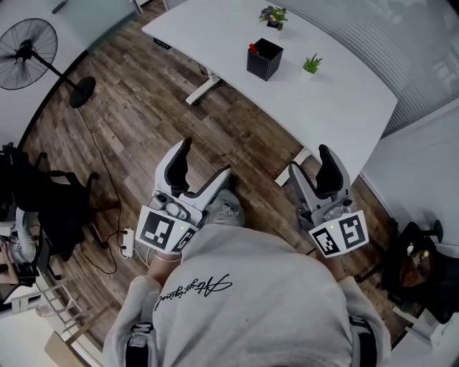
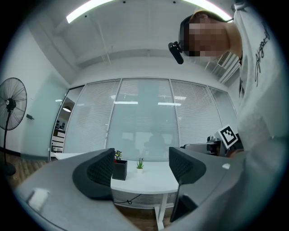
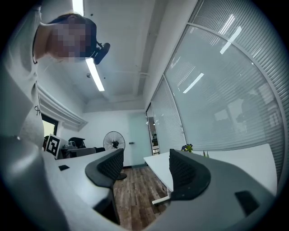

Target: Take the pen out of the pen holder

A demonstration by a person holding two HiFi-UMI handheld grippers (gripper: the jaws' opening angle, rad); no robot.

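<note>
A black square pen holder (image 1: pixel 265 59) stands on the white table (image 1: pixel 330 93), with a red pen (image 1: pixel 252 48) sticking up from its near corner. The left gripper view shows the holder (image 2: pixel 119 170) far ahead, the red pen (image 2: pixel 115 159) just above its rim. Both grippers hang over the wooden floor, well short of the table. My left gripper (image 1: pixel 204 161) is open with nothing between its fingers, as the left gripper view (image 2: pixel 142 169) confirms. My right gripper (image 1: pixel 308 161) is also open and empty, pointing past the table's end (image 3: pixel 144 169).
Two small potted plants (image 1: pixel 273 16) (image 1: pixel 312 64) flank the holder. A standing fan (image 1: pixel 29 44) is at the far left, with its cable trailing across the floor. A dark office chair (image 1: pixel 43 201) sits at the left and a bag (image 1: pixel 419 265) at the right.
</note>
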